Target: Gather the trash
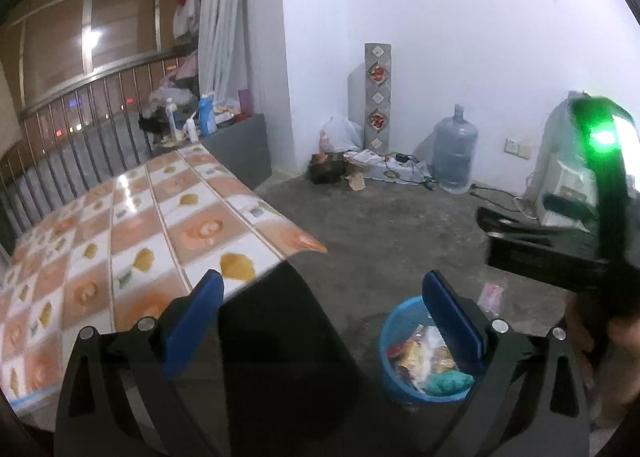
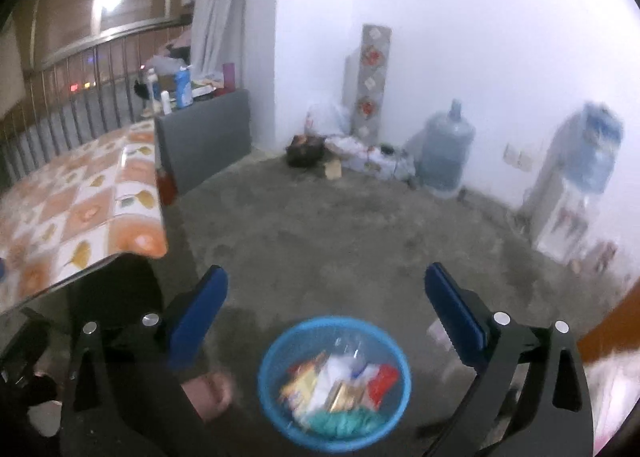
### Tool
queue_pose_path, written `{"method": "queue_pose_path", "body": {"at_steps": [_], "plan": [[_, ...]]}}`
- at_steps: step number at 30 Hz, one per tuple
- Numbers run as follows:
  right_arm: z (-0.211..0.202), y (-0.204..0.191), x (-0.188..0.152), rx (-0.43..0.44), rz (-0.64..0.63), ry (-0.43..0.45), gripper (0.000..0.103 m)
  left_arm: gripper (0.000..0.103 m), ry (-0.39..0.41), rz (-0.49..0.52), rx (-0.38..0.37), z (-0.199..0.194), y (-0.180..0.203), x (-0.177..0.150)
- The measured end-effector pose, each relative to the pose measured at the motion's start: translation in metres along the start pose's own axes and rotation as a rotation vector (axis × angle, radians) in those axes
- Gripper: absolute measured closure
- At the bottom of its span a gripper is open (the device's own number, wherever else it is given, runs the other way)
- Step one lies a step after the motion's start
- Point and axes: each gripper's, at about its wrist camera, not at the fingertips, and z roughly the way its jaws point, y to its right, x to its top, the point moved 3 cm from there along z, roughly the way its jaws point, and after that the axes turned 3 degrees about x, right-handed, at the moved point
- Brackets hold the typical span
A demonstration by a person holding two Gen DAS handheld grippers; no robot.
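A rough grey concrete floor (image 2: 340,225) ran to white walls, with a large water jug (image 2: 444,149) in the corner and a worktop (image 1: 120,225) under a glossy orange-and-white checked cover on the left. The task's things, the trash (image 2: 340,389), already lay in a round blue basket (image 2: 276,357) standing on the floor near the worktop's corner: crinkly snack wrappers, white plastic and something teal and soft. One pale pink scrap (image 1: 491,295) seemed to lie on the floor just beside the basket (too blurred to be sure). All of it would likely be light, limp and slippery, best pinched by a bunched edge. The basket looked like thin, stiff plastic, best taken at the rim. The right gripper (image 2: 326,317) stood wide, nothing between its blue pads (image 2: 200,321), above the basket. The left gripper (image 1: 324,321) was equally wide and empty.
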Motion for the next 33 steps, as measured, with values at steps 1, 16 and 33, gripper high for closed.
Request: {"method": "queue_pose_path", "body": {"at_steps": [1, 16, 33], "plan": [[-0.009, 0.007, -0.007, 0.005, 0.025, -0.002, 0.008, 0.005, -0.003, -0.01, 0.01, -0.003, 0.0, -0.002], [-0.033, -0.016, -0.053, 0.066, 0.011, 0.044, 0.008, 0.005, -0.104, -0.094, 0.098, -0.028, 0.012, -0.015], [-0.029, -0.011, -0.061, 0.075, 0.024, 0.034, 0.008, 0.005, -0.044, -0.094, 0.355, -0.046, -0.006, -0.018]]}}
